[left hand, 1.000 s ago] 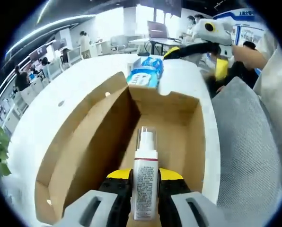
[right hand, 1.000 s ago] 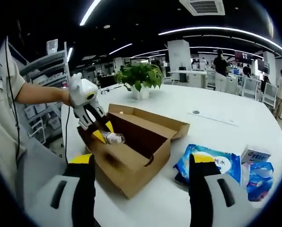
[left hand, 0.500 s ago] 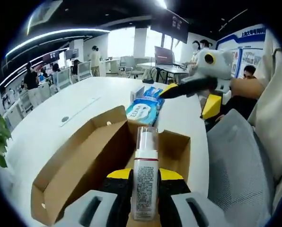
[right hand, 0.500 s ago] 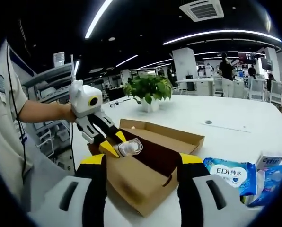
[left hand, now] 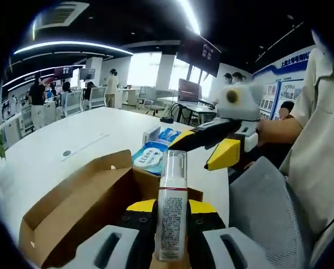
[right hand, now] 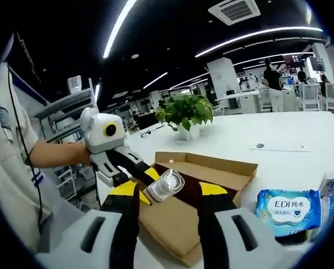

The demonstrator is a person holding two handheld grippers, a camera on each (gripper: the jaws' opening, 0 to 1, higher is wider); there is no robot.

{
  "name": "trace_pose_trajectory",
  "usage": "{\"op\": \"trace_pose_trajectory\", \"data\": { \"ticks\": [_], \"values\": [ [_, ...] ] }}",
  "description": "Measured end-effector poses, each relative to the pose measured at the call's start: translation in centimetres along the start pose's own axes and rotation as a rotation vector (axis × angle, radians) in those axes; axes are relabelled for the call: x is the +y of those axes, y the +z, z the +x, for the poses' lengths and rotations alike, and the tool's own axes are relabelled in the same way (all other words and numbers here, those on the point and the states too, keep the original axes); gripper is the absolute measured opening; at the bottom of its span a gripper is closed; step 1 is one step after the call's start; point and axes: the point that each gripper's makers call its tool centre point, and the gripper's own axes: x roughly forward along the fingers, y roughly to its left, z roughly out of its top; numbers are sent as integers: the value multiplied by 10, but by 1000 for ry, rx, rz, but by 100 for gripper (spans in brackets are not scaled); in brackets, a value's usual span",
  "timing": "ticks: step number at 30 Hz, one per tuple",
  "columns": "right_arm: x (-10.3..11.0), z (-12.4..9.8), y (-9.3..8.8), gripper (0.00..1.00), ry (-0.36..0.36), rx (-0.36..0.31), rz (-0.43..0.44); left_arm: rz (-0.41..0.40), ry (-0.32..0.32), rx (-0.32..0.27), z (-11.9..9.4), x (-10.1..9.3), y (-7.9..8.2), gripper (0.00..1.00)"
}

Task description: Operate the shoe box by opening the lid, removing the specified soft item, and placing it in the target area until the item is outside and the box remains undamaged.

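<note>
Left gripper [left hand: 171,216] clamped on bottle [left hand: 171,207], right gripper [right hand: 166,193] jaws apart, empty | box [right hand: 212,185] lid open, bottle lifted above it | left: set bottle on table [right hand: 279,134]

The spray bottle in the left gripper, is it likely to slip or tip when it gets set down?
The spray bottle looks smooth, hard and round, so it could slip or twist in the left gripper, which pinches only its lower body. It is tall and narrow, so it may tip if set upright, then roll.

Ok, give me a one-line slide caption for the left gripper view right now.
Left gripper holds a spray bottle above the open cardboard box, right gripper alongside.
</note>
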Motion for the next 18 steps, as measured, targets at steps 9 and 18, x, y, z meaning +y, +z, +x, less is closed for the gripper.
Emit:
{"op": "trace_pose_trajectory", "data": {
  "ticks": [9, 18],
  "values": [
    [4, 3, 5, 28, 25, -20, 43, -21, -45, -77, 2, -10, 13, 19],
    [8, 7, 6, 24, 38, -22, 65, -26, -73, -94, 5, -16, 13, 19]
  ]
}}
